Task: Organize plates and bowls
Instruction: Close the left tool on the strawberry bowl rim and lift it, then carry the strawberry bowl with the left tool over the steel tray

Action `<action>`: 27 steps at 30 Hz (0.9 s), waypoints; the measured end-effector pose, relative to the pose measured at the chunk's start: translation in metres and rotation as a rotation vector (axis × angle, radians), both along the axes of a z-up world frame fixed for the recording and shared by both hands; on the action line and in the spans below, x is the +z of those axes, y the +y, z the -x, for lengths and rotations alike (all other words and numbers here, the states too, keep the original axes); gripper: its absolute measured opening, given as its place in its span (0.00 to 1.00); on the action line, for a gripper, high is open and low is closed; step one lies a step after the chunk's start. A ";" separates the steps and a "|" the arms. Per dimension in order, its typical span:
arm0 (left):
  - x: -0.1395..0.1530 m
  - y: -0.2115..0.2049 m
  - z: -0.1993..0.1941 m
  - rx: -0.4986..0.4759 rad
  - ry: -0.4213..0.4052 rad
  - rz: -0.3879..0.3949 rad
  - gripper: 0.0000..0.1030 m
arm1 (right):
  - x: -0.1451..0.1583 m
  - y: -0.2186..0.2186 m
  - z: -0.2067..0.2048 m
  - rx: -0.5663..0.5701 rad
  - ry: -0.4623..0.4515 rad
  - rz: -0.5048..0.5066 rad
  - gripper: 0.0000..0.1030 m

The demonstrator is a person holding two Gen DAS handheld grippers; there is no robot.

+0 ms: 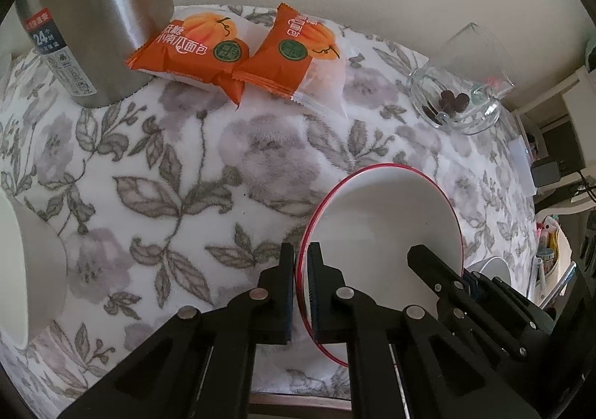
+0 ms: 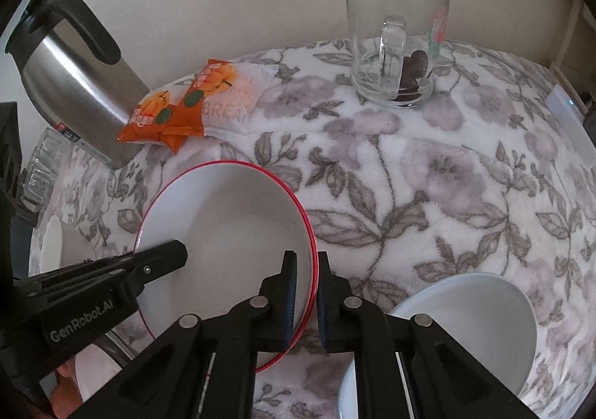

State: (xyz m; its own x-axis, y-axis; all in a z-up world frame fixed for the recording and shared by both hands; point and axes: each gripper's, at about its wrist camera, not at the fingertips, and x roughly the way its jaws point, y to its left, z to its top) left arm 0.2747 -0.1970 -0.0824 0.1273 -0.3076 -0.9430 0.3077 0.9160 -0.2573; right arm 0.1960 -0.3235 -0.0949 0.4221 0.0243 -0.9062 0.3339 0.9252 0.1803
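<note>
One red-rimmed white plate (image 2: 231,217) sits tilted over the floral table (image 2: 428,195), gripped on opposite edges. The left gripper (image 1: 301,288) has its jaws nearly closed, clamped on the plate's left rim; the right gripper (image 2: 306,292) likewise pinches the right rim between narrowly parted jaws. One pale bowl (image 2: 465,325) lies just beside the right gripper. Farther back stand two orange snack packets (image 2: 186,102), one steel thermos (image 2: 78,83) and one glass mug (image 2: 395,38).
</note>
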 end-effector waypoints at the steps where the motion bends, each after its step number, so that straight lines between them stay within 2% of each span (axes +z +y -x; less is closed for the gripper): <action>1: 0.000 0.001 0.000 0.001 -0.001 0.002 0.07 | 0.000 0.000 0.000 -0.002 -0.001 0.000 0.10; 13: 0.018 0.001 0.007 0.006 -0.024 0.029 0.07 | 0.018 -0.002 0.009 -0.021 -0.032 0.020 0.10; 18: 0.038 0.005 0.014 0.005 -0.059 0.046 0.07 | 0.039 0.002 0.017 -0.019 -0.062 0.038 0.10; 27: 0.088 0.028 0.042 0.034 -0.115 0.107 0.07 | 0.094 0.023 0.044 0.003 -0.124 0.100 0.10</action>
State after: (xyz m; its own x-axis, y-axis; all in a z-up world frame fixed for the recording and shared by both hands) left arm 0.2325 -0.1685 0.0060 0.2449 -0.3994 -0.8835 0.3102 0.8956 -0.3189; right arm 0.1519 -0.3002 -0.0011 0.5307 -0.0622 -0.8453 0.3123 0.9415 0.1268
